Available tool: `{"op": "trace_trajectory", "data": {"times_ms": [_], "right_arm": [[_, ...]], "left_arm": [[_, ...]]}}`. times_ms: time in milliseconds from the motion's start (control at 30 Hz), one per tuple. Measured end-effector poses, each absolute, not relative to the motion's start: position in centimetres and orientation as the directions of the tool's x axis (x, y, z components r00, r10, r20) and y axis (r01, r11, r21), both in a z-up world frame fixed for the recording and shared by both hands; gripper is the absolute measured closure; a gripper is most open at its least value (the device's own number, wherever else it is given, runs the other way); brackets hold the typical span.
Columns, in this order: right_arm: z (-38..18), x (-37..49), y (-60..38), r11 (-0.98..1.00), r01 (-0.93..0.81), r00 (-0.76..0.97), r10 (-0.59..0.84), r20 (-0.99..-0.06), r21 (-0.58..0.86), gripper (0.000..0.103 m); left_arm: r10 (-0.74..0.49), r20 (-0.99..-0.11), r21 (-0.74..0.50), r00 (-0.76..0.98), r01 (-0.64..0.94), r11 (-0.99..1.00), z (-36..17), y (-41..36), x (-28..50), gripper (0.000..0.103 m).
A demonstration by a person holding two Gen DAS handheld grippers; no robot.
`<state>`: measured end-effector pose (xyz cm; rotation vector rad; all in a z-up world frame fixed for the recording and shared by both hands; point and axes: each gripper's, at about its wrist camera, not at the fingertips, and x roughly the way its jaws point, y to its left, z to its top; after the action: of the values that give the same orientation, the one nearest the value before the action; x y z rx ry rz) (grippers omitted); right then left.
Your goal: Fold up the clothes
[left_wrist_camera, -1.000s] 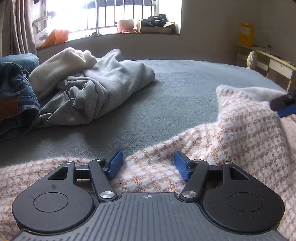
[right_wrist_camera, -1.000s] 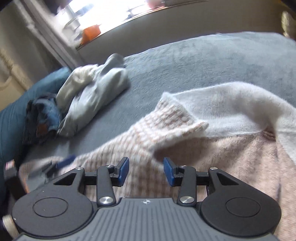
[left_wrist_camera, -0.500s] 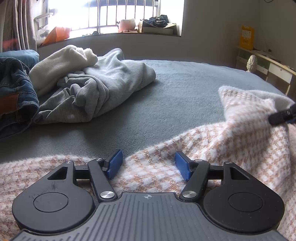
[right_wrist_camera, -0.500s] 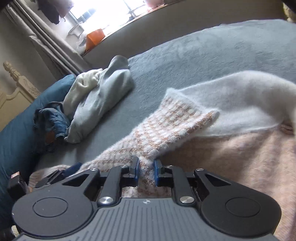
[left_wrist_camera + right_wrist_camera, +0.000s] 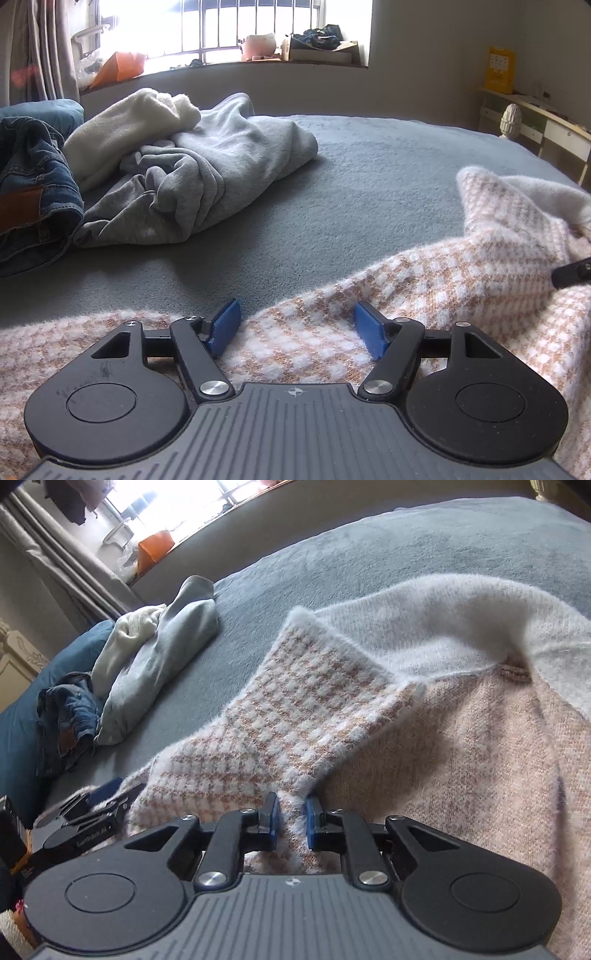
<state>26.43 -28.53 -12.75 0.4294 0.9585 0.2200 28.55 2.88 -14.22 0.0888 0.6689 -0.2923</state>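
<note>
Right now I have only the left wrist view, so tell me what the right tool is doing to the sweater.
Observer: The right tool is shut on a pinched ridge of the checked sweater.
Operator: Describe what lies right of that grip.
Observer: The checked flap lies folded over the sweater's plain pink side, which spreads out to the right.
Operator: Report anything at the far crease.
Observer: A small tan patch, perhaps a label, sits in the crease where the pink side meets the white band.
</note>
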Motion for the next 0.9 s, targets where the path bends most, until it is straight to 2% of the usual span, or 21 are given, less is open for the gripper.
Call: {"op": "trace_trajectory", "data": {"times_ms": [200,267,333,433,733,900], "right_arm": [[-13.4,28.1,-27.5,0.912,0.033,0.558,0.323,-0.764,0.410,0.081],[-12.7,28.2,-28.0,0.900,0.044,0.556,0.338,-0.759,0.434,0.073],[-11.6,27.6,-29.6,0.874,0.058,0.585,0.362,-0.726,0.483,0.056],[-10.5,26.4,-32.4,0.836,0.075,0.604,0.396,-0.691,0.544,0.055],[-9.5,19.6,-35.3,0.810,0.068,0.452,0.495,-0.742,0.582,0.054],[-8.9,14.3,-35.6,0.767,0.055,0.371,0.579,-0.726,0.640,0.054]], "left_arm": [[-0.208,-0.628,0.014,0.750,0.279,0.960,-13.8,2.5,28.4,0.032],[-0.196,-0.627,0.030,0.754,0.274,0.961,-13.7,2.4,28.2,0.032],[-0.188,-0.627,0.032,0.756,0.266,0.964,-13.6,2.4,28.1,0.032],[-0.178,-0.626,0.028,0.759,0.250,0.968,-13.2,2.5,27.9,0.032],[-0.164,-0.605,0.027,0.779,0.226,0.974,-9.9,4.4,25.5,0.033],[-0.192,-0.589,-0.035,0.785,0.212,0.977,-5.9,7.6,21.8,0.033]]}}
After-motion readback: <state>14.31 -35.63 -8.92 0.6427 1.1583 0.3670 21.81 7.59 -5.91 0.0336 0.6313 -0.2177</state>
